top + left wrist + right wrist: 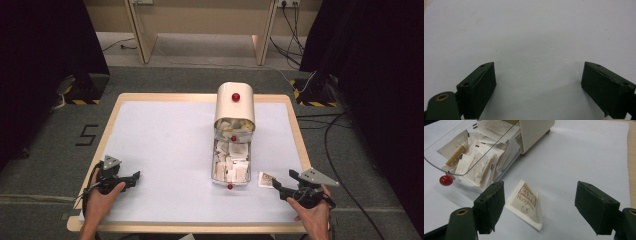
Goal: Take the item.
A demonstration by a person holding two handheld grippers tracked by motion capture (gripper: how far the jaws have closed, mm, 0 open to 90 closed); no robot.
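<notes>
A cream dispenser box with a red knob stands at the table's middle right. Its clear tray reaches toward me and holds several white and tan packets. A single packet printed "HongMao" lies flat on the white table just right of the tray's near end. My right gripper is open, low over the table just short of that packet, nothing between its jaws. My left gripper is open over bare table at the near left.
The white table has a wooden rim. A red knob sticks out of the tray's near end, close to my right gripper's left jaw. Black curtains, cables and a wooden frame lie beyond the table.
</notes>
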